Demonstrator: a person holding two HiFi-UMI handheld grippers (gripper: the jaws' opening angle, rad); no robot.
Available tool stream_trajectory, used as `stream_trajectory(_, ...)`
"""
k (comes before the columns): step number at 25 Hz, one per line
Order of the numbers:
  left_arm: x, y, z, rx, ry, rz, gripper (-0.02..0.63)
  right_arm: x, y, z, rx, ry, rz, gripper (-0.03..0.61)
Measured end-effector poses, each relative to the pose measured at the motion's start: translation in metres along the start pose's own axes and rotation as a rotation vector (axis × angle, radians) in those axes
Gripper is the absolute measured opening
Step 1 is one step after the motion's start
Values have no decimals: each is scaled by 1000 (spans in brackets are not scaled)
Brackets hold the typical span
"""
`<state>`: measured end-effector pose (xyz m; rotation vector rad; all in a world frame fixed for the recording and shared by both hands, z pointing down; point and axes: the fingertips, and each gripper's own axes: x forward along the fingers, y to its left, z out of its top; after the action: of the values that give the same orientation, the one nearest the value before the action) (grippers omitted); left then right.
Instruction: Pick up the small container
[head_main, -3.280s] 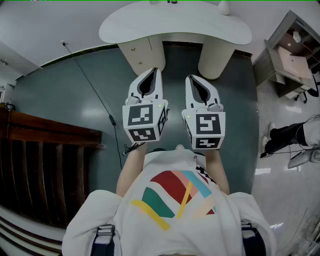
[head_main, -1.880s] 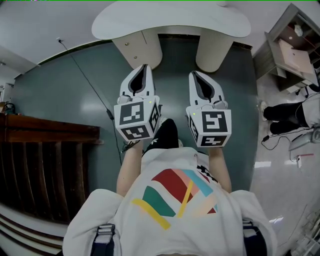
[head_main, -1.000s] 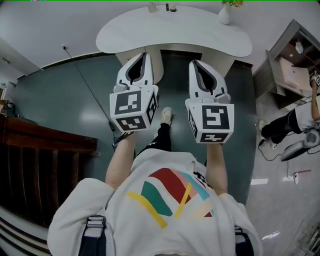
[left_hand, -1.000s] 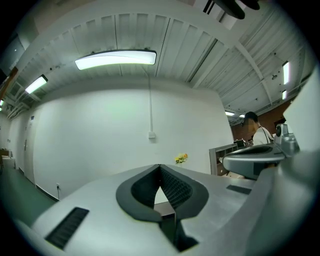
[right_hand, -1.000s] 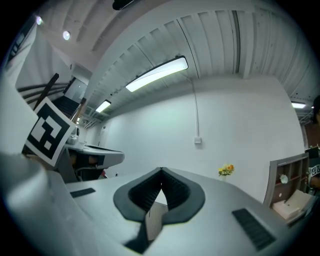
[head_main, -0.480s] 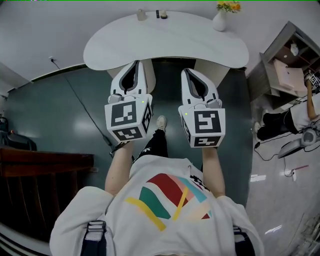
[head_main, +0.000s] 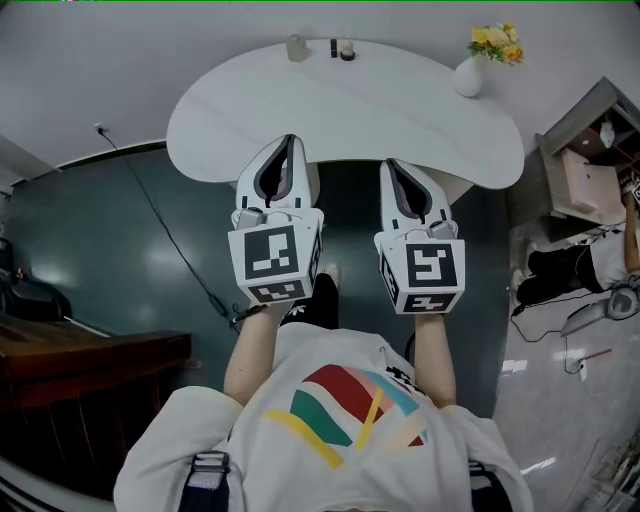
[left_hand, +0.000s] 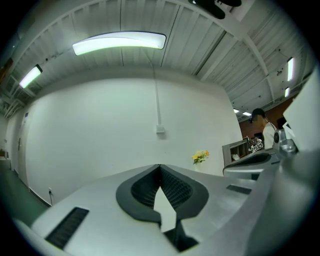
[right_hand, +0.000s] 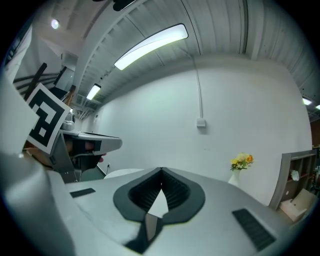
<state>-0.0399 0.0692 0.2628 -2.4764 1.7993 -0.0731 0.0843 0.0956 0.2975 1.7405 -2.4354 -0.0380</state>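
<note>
**A:** Which step is this?

**B:** The approach. The left gripper (head_main: 290, 145) and right gripper (head_main: 391, 168) are both clenched tight and empty, over the near edge of the white table (head_main: 350, 105).

**A:** And the small container (head_main: 296, 48)?

**B:** At the table's far edge, well apart from both. Next, probably: reach across and part one gripper's jaws.

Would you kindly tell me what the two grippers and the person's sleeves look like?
The left gripper and right gripper are alike: white tapered shells with dark ribbed pads inside, each bearing a cube with black-and-white square markers. The person wears a white short-sleeved T-shirt printed with red, green, yellow, blue and pink stripes.
</note>
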Motion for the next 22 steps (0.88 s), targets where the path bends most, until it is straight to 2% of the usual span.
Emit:
stream_trajectory(3,32,14,-8,29,10,-1,17,35,-10,-1,3,19,-4,11)
stream_trajectory(15,152,77,-8,-18,16,-31,17,166,-26,22,24,54,8,12)
stream_trajectory(22,178,82,-5,-49,18,-45,17,187,-42,27,16,65,-9,11)
